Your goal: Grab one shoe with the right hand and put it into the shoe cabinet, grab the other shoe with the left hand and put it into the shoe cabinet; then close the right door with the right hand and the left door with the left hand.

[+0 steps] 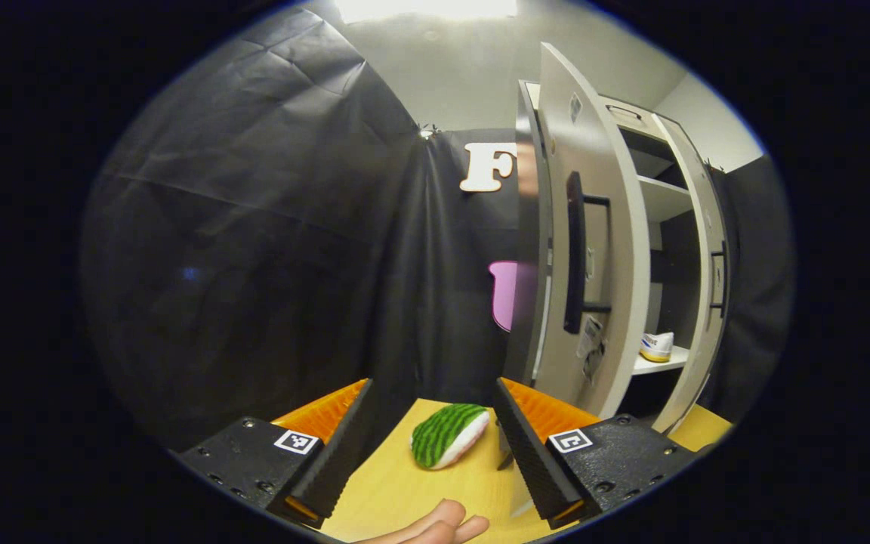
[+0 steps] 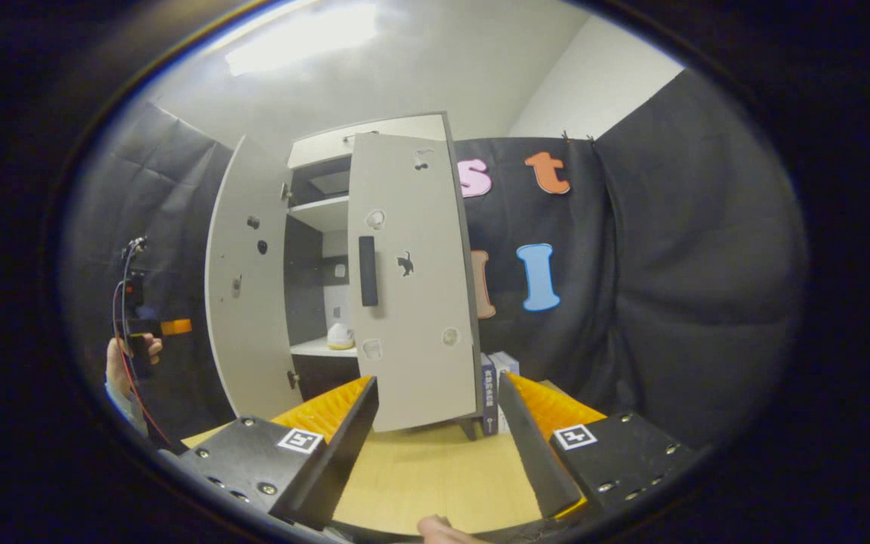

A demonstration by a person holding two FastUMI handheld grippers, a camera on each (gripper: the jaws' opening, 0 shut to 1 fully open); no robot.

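So with one white, yellow-soled shoe (image 1: 657,347) on the pale cabinet's (image 1: 593,249) lower shelf, we next lower our spread, empty left tongs (image 1: 435,446) onto the green-striped shoe (image 1: 448,435) on the wooden desk (image 1: 397,491), right tongs (image 2: 442,446) likewise spread and empty.

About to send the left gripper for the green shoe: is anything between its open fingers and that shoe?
Nothing visible. The green shoe lies on bare table just ahead of the open left gripper; the cabinet door stands off to the side.
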